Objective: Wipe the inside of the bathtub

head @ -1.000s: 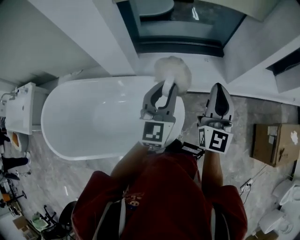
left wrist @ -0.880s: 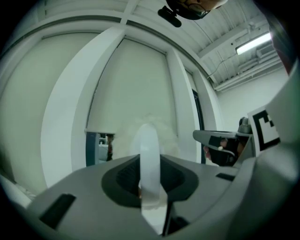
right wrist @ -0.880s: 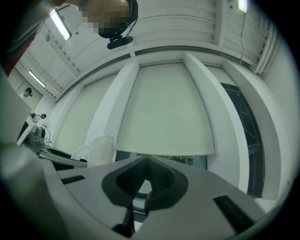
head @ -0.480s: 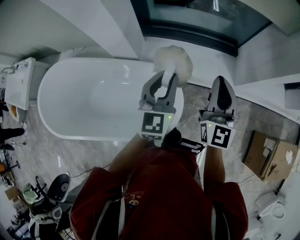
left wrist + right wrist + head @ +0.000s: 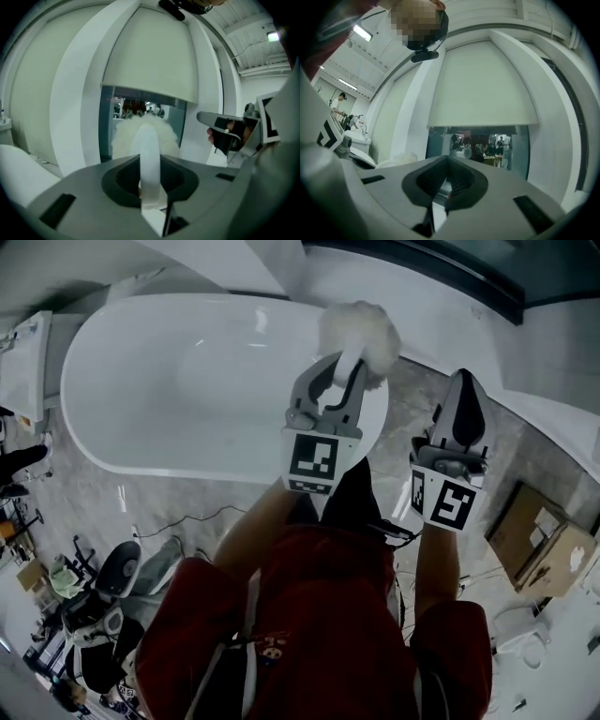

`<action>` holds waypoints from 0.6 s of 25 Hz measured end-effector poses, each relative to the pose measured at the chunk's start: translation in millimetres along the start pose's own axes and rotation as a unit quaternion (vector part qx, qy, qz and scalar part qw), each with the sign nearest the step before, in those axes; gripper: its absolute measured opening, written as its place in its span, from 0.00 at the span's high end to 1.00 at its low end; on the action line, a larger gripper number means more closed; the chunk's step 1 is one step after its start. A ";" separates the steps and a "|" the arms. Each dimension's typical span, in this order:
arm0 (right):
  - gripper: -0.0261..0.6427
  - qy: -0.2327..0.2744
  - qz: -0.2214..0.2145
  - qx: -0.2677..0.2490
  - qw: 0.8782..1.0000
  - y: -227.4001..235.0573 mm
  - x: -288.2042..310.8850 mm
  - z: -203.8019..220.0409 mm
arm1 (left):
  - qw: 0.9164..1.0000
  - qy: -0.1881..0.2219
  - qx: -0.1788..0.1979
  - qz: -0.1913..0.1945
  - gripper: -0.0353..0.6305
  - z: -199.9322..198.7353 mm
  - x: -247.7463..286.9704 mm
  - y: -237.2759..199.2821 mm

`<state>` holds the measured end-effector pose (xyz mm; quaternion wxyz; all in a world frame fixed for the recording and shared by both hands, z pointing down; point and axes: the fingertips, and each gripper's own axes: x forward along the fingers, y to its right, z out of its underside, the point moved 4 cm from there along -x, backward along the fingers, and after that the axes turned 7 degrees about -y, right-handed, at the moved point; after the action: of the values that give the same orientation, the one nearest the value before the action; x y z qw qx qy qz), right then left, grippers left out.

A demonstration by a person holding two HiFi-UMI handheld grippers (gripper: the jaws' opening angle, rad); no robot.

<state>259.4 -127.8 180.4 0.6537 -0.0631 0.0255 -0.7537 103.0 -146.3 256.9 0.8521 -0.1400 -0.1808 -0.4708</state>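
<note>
A white handle (image 5: 349, 367) is clamped between the jaws of the left gripper (image 5: 343, 371), and a fluffy white duster head (image 5: 359, 327) is carried at its far end. In the head view the duster head is seen over the right end of the white bathtub (image 5: 169, 371), overlapping its rim; whether the rim is touched cannot be told. The inside of the bathtub is seen bare and glossy to the left of that gripper. In the left gripper view the handle is shown upright in the dark hollow between the jaws, with the duster head just beyond it. The right gripper (image 5: 466, 395) is seen to the right, beside the bathtub and over the marbled floor (image 5: 412, 418), apart from the duster head. Its jaws are drawn together with nothing between them, as the right gripper view shows. A cardboard box (image 5: 539, 545) is seen on the floor at the far right, and a red top (image 5: 309, 634) is worn by the person
</note>
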 end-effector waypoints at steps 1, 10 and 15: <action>0.94 -0.005 -0.007 -0.002 1.000 -1.3 3.7 10.7 | 1.000 -0.010 -0.005 0.000 0.81 11.1 7.6 -0.3; 0.94 -0.045 -0.051 -0.001 0.998 -28.0 31.6 114.7 | 0.995 -0.085 -0.055 0.001 0.81 118.4 70.8 -7.8; 0.94 -0.070 -0.064 0.000 0.995 -34.4 28.1 169.9 | 0.989 -0.117 -0.089 0.000 0.81 178.6 97.0 -9.1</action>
<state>243.6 -143.2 354.6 0.6040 -0.1174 -0.0246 -0.7879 111.5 -150.9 460.1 0.8090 -0.2695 -0.2367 -0.4657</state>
